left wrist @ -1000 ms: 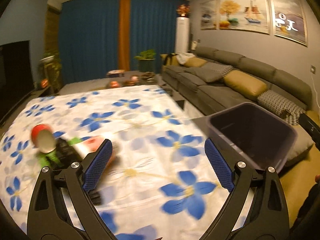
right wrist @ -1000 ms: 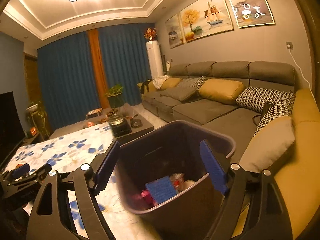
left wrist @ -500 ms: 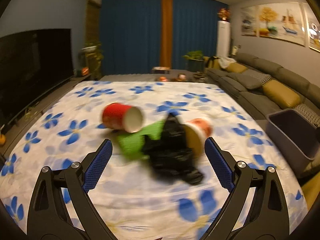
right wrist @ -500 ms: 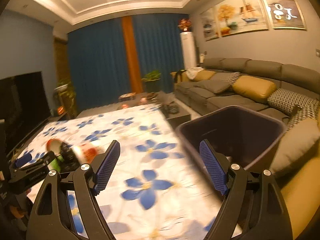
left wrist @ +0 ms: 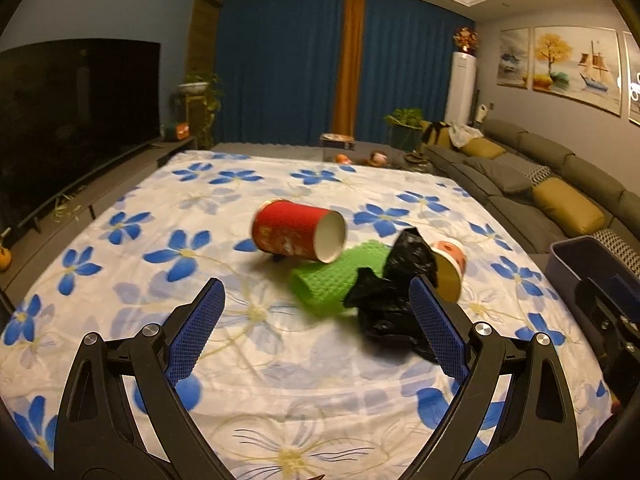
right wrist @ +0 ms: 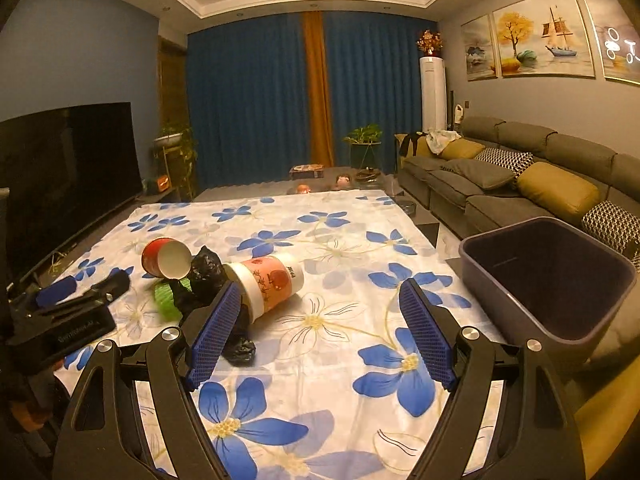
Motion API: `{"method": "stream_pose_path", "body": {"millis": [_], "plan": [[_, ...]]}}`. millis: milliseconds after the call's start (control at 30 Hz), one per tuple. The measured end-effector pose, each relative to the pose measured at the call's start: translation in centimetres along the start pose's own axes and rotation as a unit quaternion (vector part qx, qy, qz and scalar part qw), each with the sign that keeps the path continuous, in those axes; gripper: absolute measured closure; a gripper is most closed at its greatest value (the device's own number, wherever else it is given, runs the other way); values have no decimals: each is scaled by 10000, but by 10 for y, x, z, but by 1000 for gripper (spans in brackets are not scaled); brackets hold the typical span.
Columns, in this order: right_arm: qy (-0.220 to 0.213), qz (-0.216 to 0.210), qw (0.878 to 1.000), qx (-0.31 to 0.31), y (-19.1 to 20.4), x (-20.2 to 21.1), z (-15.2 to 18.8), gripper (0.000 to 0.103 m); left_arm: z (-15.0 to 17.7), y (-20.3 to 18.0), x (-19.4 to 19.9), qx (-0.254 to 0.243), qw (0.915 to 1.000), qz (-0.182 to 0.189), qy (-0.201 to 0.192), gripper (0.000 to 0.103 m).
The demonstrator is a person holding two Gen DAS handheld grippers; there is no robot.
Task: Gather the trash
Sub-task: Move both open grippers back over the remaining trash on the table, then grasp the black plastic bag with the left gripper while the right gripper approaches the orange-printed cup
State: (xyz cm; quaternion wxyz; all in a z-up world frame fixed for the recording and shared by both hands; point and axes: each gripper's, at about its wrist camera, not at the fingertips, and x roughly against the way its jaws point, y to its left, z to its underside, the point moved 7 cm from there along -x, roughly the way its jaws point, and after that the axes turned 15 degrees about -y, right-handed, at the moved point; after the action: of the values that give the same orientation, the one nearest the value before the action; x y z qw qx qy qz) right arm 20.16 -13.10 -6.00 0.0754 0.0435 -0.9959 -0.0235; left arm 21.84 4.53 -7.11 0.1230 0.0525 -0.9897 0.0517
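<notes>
Flowered cloth (left wrist: pixel 120 264) covers the desk; left to right lie a red cup (left wrist: pixel 298 230), green cloth (left wrist: pixel 332 282), black bag (left wrist: pixel 394 292) and pale cup (right wrist: pixel 266 284), bin (right wrist: pixel 548 280) rightmost. Left gripper (left wrist: pixel 316 328) and right gripper (right wrist: pixel 320 330) gape empty: approach stage, next closing on one piece.

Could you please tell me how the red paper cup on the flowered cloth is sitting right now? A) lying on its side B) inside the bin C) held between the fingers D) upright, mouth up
A: the red paper cup lies on its side on the flowered cloth, its white open mouth facing sideways, touched by neither gripper.
</notes>
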Motion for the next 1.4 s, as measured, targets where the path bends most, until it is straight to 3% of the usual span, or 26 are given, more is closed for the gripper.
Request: {"method": "stream_pose_path", "body": {"millis": [600, 700, 933, 1033, 1233, 1400], "plan": [[184, 80, 9998, -19, -7, -29, 11, 24, 16, -52, -65, -243, 9976, 521, 391, 11], [241, 52, 9997, 30, -4, -35, 13, 24, 22, -50, -72, -143, 9964, 612, 566, 25], [404, -33, 9991, 127, 8, -47, 20, 27, 36, -43, -81, 165, 9905, 916, 1013, 82], [460, -82, 9988, 149, 14, -50, 22, 29, 37, -42, -79, 249, 9886, 1038, 1066, 98], [540, -232, 9979, 273, 33, -57, 25, 31, 24, -32, -62, 327, 9910, 1029, 794, 101], [720, -328, 9961, 391, 49, -72, 33, 36, 11, -9, -48, 221, 9968, 667, 391, 101]]}}
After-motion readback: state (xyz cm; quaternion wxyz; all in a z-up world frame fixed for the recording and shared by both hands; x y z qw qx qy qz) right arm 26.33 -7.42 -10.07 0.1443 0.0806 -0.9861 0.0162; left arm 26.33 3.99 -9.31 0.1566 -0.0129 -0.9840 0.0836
